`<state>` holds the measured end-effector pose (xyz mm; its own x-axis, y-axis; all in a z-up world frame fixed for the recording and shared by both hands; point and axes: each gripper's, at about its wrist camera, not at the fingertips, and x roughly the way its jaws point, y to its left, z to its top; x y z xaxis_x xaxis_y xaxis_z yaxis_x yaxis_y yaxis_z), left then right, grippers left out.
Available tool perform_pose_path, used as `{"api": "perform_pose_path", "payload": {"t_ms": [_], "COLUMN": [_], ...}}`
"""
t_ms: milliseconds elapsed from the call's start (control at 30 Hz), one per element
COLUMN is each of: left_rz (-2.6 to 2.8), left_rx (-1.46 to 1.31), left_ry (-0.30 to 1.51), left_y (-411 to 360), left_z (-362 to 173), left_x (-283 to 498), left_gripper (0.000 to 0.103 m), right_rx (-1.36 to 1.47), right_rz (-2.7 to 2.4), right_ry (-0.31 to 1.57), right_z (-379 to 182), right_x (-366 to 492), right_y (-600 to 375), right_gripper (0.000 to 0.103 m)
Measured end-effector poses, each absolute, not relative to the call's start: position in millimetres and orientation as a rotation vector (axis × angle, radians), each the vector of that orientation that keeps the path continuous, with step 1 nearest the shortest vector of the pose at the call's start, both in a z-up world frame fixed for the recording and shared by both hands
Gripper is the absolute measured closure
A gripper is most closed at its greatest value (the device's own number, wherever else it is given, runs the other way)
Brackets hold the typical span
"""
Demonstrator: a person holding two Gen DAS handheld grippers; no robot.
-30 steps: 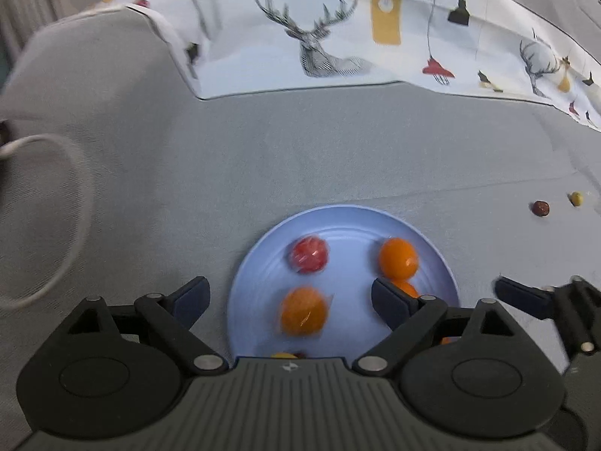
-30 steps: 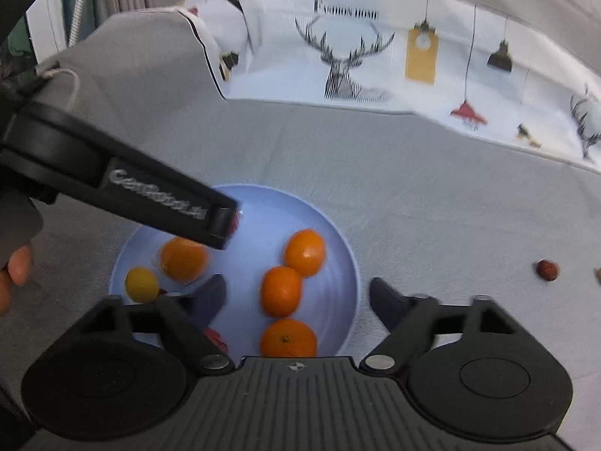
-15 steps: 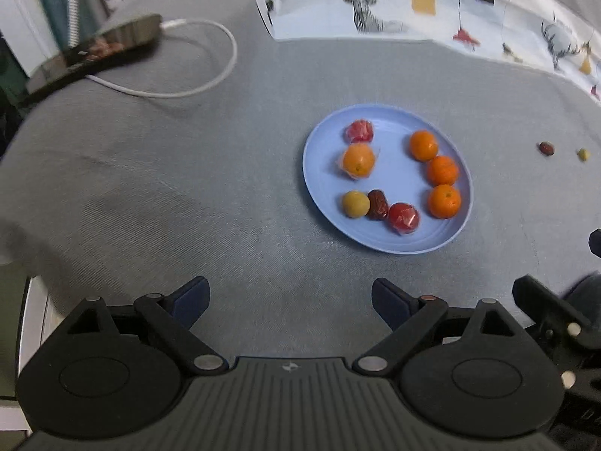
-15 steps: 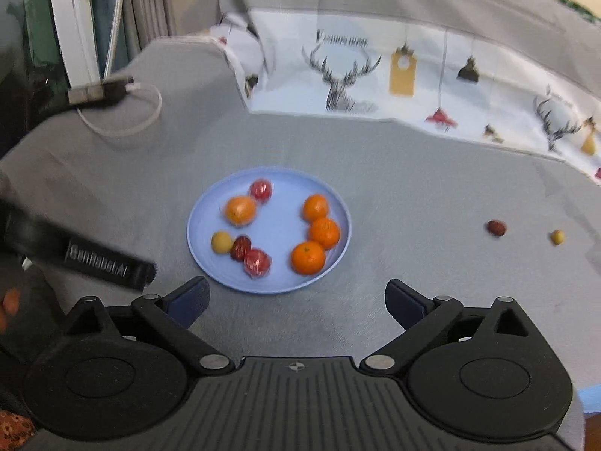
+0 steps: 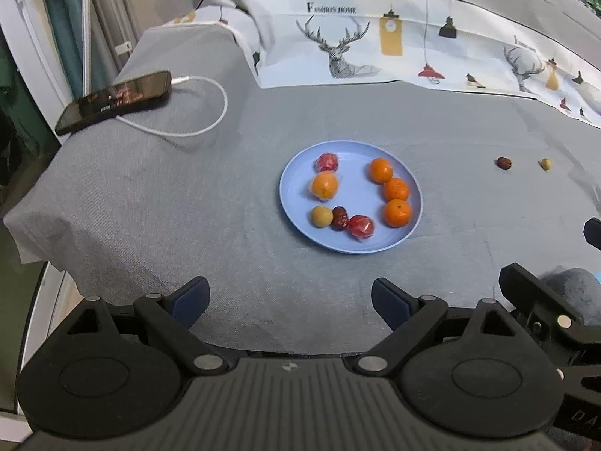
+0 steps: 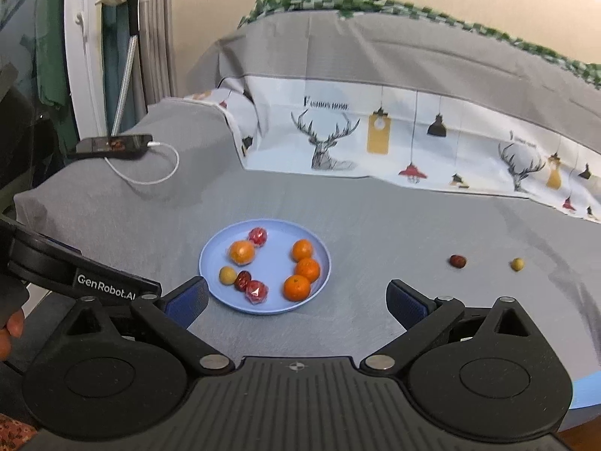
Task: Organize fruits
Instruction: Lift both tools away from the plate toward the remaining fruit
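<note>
Fruits lay gathered on the round pale-blue plastic plate [image 5: 411, 227] near the middle of the grey cloth-covered bed [image 5: 150, 203]: four round oranges, two red wrapped fruits, one yellow fruit and a dark date, apparently sorted there. A small dark-red date [image 6: 458, 261] and a small yellow-green fruit [image 6: 517, 264] sat apart toward the bed's right edge, probably still uncollected. The left gripper [image 5: 289, 302] and right gripper [image 6: 296, 297] both stood spread wide, holding nothing, clear of the plate.

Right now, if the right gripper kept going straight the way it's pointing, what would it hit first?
Probably the near rim of the blue plate or the grey cloth just before it; depth is unclear. The right gripper is open and empty.
</note>
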<state>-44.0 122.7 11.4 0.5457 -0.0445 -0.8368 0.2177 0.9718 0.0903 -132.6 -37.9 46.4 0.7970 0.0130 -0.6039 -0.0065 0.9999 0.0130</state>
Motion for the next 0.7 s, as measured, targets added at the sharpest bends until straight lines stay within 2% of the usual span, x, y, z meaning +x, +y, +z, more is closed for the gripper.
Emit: {"api": "perform_pose_path", "payload": {"t_ms": [700], "left_rz": [-0.157], "left_rx": [0.245], "left_ry": [0.959], "left_y": [112], "left_z": [20], "left_x": [-53], "left_gripper": [0.007], "right_rx": [0.041], "right_rz": [0.010], "right_ry": [0.614], "right_z": [50], "right_x": [-143], "right_y": [-42], "right_gripper": [0.001]}}
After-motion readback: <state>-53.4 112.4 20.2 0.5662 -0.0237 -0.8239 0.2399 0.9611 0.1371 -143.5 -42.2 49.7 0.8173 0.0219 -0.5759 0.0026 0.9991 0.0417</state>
